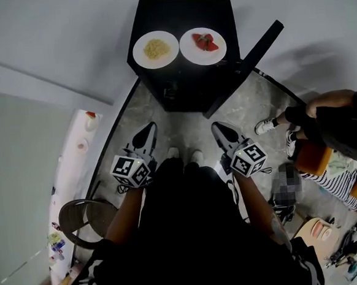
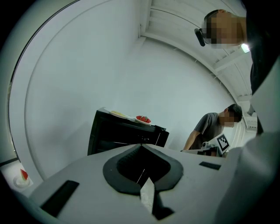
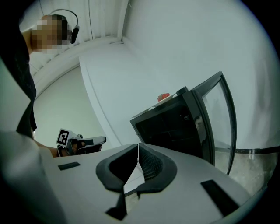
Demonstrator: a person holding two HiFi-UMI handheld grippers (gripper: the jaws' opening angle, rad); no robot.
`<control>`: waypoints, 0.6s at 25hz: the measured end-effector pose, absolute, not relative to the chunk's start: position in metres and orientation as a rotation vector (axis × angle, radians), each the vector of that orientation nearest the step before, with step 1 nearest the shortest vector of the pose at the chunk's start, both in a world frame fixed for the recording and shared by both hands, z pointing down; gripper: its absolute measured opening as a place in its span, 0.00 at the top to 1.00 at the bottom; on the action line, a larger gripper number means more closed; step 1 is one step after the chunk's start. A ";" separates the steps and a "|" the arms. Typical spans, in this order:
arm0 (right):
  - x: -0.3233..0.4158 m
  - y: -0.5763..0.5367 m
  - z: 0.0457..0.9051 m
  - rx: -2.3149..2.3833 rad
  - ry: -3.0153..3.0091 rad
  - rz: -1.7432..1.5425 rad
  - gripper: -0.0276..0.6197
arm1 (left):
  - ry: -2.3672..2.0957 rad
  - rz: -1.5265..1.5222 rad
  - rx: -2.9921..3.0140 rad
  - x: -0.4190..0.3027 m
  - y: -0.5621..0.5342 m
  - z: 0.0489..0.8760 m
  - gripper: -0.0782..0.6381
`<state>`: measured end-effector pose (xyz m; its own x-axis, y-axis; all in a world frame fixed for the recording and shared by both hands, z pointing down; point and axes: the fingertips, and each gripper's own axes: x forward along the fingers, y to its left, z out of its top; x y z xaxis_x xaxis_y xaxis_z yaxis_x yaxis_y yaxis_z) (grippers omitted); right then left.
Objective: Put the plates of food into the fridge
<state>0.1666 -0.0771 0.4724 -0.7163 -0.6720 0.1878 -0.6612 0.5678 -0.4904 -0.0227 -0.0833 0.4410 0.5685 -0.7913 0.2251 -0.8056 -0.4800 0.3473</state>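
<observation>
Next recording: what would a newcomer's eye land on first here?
Two white plates sit side by side on top of the black fridge, at the top of the head view: the plate of pale yellow food on the left, the plate of red food on the right. The fridge's door stands open toward the right. Lower in that view, the left gripper and right gripper are both shut and empty, pointing at the fridge.

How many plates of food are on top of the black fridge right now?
2. The plate of yellow noodles sits left on the fridge top, the plate of red food to its right. None looks hidden.
</observation>
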 end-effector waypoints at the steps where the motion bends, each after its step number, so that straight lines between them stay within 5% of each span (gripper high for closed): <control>1: 0.164 -0.080 0.470 -1.177 2.764 -0.844 0.92 | -1.281 0.055 2.402 -0.023 -0.085 0.441 0.86; 15: 0.129 -0.132 0.416 -1.291 2.994 -0.367 0.92 | -1.078 0.080 2.571 -0.018 -0.113 0.435 0.86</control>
